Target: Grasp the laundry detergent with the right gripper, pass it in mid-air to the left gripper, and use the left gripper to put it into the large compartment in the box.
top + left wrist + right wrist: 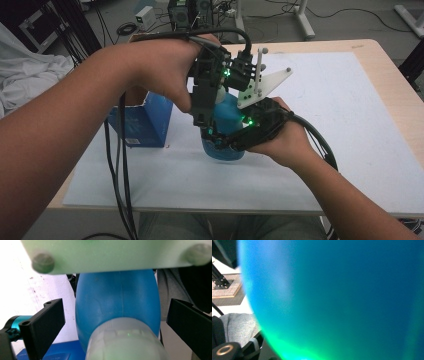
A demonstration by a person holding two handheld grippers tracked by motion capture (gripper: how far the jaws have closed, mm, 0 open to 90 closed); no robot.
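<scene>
A blue bottle [227, 111] with a whitish cap [125, 342] stands on the white sheet [325, 125]. My right gripper [231, 142] reaches in from the right, low on the bottle's body, and is shut on it; the blue wall [337, 295] sits close before its camera. My left gripper [210, 127] comes down from above over the bottle's top. Its black fingers [45, 323] stand on either side of the bottle [117, 300] with a gap on each side, so it is open. The right gripper's pale plate [107, 255] crosses above.
A blue carton [145, 120] stands just left of the bottle on the sheet. Black cables [120, 175] hang over the table's front edge at left. White cloth [25, 75] lies beyond the table's left side. The sheet stretches bare to the right.
</scene>
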